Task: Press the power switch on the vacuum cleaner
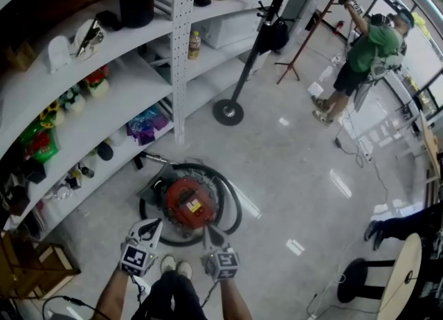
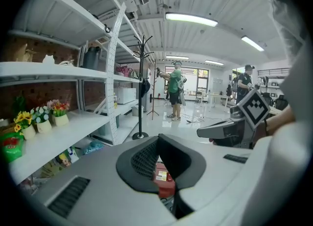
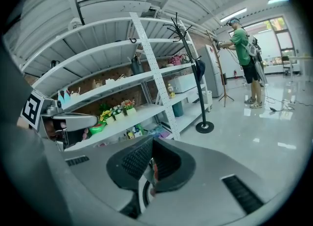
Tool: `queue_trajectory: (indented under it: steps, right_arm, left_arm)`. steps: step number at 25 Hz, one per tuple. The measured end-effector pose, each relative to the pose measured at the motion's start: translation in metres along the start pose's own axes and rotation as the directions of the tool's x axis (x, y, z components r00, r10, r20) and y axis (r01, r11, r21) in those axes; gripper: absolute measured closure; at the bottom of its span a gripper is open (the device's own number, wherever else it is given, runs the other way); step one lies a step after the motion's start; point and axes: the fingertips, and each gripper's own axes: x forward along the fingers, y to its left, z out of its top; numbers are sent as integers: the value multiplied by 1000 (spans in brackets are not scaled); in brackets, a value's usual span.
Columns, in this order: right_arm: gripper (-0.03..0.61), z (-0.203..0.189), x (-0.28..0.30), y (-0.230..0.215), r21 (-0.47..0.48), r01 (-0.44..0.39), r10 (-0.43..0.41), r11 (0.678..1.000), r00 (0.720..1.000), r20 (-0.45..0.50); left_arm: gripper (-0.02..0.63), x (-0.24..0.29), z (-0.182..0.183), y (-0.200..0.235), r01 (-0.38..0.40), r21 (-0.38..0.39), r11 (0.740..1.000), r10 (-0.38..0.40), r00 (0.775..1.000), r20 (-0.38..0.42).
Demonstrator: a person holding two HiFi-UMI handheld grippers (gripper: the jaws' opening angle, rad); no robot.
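A round red vacuum cleaner (image 1: 184,203) sits on the floor with its black hose (image 1: 232,204) curled around it. It carries a small yellow label (image 1: 194,206). I cannot make out the switch in the head view. My left gripper (image 1: 149,228) hangs just above the vacuum's near left side, jaws together and empty. My right gripper (image 1: 209,233) hovers at its near right edge, also closed on nothing. In the left gripper view, the left gripper (image 2: 158,144) points down at the red vacuum body (image 2: 164,179). The right gripper (image 3: 152,147) shows only a red sliver (image 3: 152,169) between its pads.
Curved white shelves (image 1: 104,114) with flowers and bottles run along the left. A coat stand base (image 1: 228,111) stands beyond the vacuum. A person in a green shirt (image 1: 365,47) works at the far right. A round table (image 1: 399,276) and stool (image 1: 355,280) sit at the lower right.
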Motion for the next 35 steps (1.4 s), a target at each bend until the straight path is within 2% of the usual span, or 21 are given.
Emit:
queue_trajectory:
  steps: [21, 26, 35]
  right_arm:
    - [566, 63, -56, 71, -17, -35, 36, 999, 999, 36]
    - [566, 80, -70, 77, -34, -42, 44, 999, 997, 64]
    - [566, 99, -90, 81, -47, -36, 40, 998, 995, 95]
  left_arm:
    - [607, -59, 74, -6, 19, 31, 999, -21, 998, 59]
    - [607, -72, 92, -7, 6, 6, 1000, -6, 995, 97]
    - [607, -90, 114, -4, -8, 69, 998, 0, 993, 115]
